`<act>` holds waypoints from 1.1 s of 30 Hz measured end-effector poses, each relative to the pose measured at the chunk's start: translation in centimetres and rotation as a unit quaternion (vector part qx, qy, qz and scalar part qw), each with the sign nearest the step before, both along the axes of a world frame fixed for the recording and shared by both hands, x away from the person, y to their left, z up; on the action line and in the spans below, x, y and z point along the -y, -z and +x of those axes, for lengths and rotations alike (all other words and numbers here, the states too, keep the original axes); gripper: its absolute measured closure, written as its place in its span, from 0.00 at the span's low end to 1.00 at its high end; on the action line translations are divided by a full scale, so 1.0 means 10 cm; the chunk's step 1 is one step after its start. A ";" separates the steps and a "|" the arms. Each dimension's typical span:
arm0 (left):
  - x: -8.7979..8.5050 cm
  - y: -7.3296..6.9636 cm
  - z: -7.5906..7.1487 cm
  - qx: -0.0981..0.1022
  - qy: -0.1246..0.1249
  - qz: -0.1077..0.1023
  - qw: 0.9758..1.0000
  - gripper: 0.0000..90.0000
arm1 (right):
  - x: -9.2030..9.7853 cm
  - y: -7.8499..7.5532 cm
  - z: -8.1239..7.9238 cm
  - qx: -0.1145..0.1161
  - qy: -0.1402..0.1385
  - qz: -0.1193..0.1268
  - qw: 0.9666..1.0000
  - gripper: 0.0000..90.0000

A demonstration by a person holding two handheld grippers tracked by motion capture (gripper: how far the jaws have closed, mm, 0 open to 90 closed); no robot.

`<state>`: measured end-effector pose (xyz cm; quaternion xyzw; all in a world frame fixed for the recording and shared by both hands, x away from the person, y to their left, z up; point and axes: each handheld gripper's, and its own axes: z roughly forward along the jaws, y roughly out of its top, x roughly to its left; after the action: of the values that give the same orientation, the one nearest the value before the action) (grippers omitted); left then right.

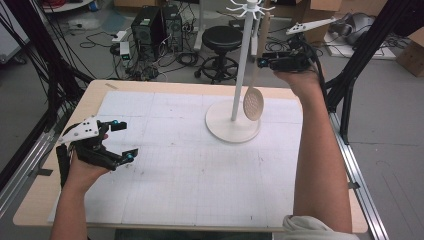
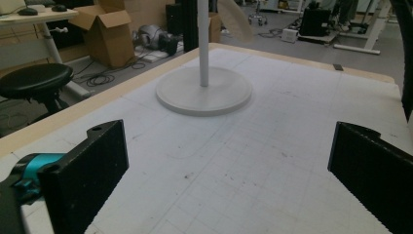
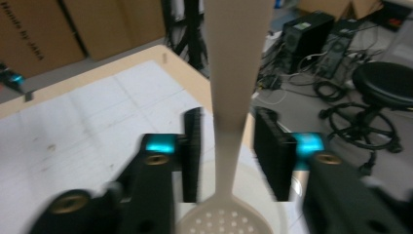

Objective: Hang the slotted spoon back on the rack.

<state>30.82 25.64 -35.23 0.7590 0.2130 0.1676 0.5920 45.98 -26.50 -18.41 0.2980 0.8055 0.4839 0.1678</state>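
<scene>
A white rack (image 1: pixel 240 60) with a round base (image 1: pixel 220 129) stands on the far right part of the worktop (image 1: pixel 180 165), which is covered with a gridded white sheet. A pale slotted spoon (image 1: pixel 253 102) hangs from one of the rack's top hooks, its perforated bowl low, just above the base and beside the pole.

The right gripper (image 1: pixel 261 62) is raised to the spoon's handle. In the right gripper view the jaws stand either side of the handle (image 3: pixel 233 87) with a gap showing on both sides, so they are narrowed around it but apparently not pressing on it; the picture is blurred, so contact is hard to rule out. The spoon's bowl (image 3: pixel 228 222) shows below between the jaws.

The left gripper (image 1: pixel 125 141) hovers over the near left of the worktop, well apart from the rack, jaws spread wide with nothing between them. Its own view looks across the sheet to the rack's base (image 2: pixel 203 92).

A black stool (image 1: pixel 221 39) and computer towers (image 1: pixel 155 25) sit on the floor beyond.
</scene>
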 end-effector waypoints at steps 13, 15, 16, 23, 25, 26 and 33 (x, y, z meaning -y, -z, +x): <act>0.02 0.00 0.00 -0.001 0.001 -0.002 1.000 0.02 | 0.13 0.07 -0.28 0.020 -0.018 0.014 1.000 0.52; 0.01 0.00 0.00 0.000 0.001 -0.004 1.000 0.02 | 0.13 0.08 -0.34 0.021 -0.030 0.023 0.999 0.50; 0.01 0.00 0.00 0.000 0.000 -0.006 1.000 0.02 | 0.13 0.08 -0.37 0.023 -0.037 0.027 0.999 0.49; 0.02 0.00 0.00 -0.001 0.001 -0.004 1.000 0.02 | 0.11 0.15 -0.58 0.039 -0.083 0.048 0.995 0.45; 0.02 0.00 0.00 -0.002 0.002 -0.002 1.000 0.02 | 0.11 0.18 -0.65 0.050 -0.095 0.056 0.993 0.44; 0.02 0.01 0.00 -0.002 0.002 -0.003 1.000 0.02 | 0.10 0.19 -0.69 0.055 -0.101 0.062 0.991 0.44; 0.02 0.03 0.01 -0.007 0.004 -0.006 1.000 0.02 | 0.05 0.31 -0.87 0.076 -0.122 0.074 0.987 0.40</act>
<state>30.93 25.46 -35.49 0.7573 0.2149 0.1584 0.5960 37.25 -27.02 -21.47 0.1721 0.7826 0.5803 0.1455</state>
